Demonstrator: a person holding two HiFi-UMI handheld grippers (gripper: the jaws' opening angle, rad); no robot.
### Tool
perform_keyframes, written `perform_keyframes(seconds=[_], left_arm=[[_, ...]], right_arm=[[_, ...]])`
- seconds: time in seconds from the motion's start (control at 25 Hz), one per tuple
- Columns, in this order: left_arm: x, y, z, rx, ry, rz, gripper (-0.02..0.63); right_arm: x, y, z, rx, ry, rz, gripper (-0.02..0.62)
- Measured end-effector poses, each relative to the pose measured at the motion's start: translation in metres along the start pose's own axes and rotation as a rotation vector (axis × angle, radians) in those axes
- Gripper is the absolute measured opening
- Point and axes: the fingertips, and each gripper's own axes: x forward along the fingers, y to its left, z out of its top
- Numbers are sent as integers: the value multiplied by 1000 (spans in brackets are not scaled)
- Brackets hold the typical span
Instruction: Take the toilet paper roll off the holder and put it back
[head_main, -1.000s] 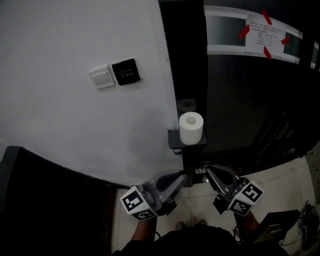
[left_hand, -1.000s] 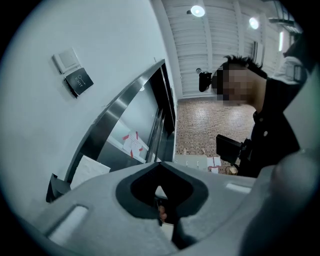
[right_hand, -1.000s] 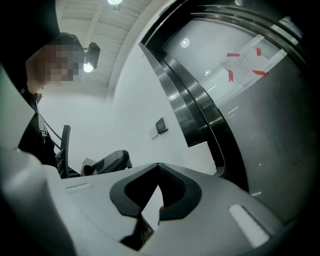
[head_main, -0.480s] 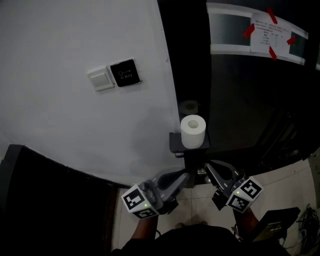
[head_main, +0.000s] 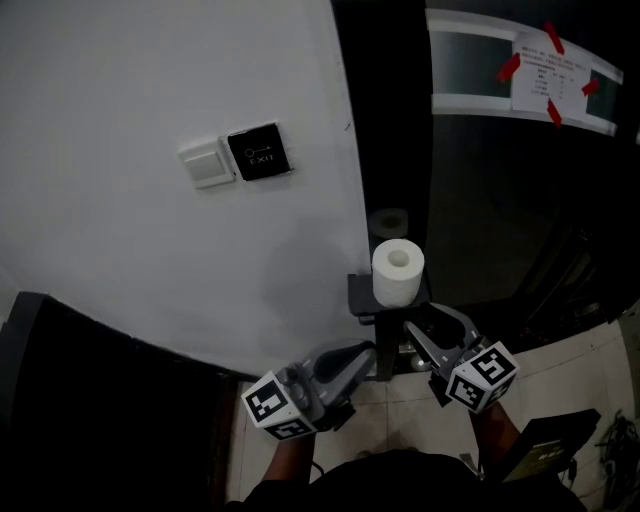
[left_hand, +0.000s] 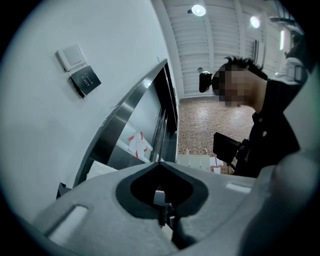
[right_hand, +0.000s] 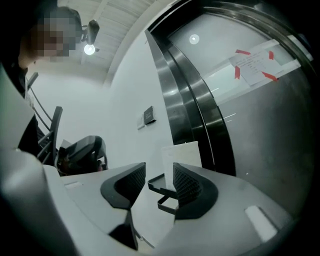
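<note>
The toilet paper roll (head_main: 398, 272), upright on the holder (head_main: 360, 296) just ahead of the right hand-held gripper (head_main: 435, 322), whose spread, empty jaws have just been opening (the left hand-held gripper (head_main: 365, 352) is being held pressed together), is being judged light and crushable, best pinched gently across its sides.

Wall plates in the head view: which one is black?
The right plate, marked EXIT; the switch plate beside it on the left is white.
</note>
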Motion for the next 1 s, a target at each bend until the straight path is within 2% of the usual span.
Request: perform_keyframes(seconds=[0.16,0.28,0.48,0.88,1.0], left_arm=[[-7,5,0,-9,0,13,0],[-11,8,-1,-18,-6,23,0],[-18,11,-4,-30,-10,37,0],[-28,15,-3,-31,-31,64,0],[-30,14,-3,-30,-29,70,0]], right_arm=[[20,-23,-10,-56,63,-81,266],[32,-35,-12,-62,93,-108,350],[50,-43,-8,-73,115,-118,430],[82,-48,-12,-150,244,-108,448],[89,-49,-13,-142,257,-104,449]])
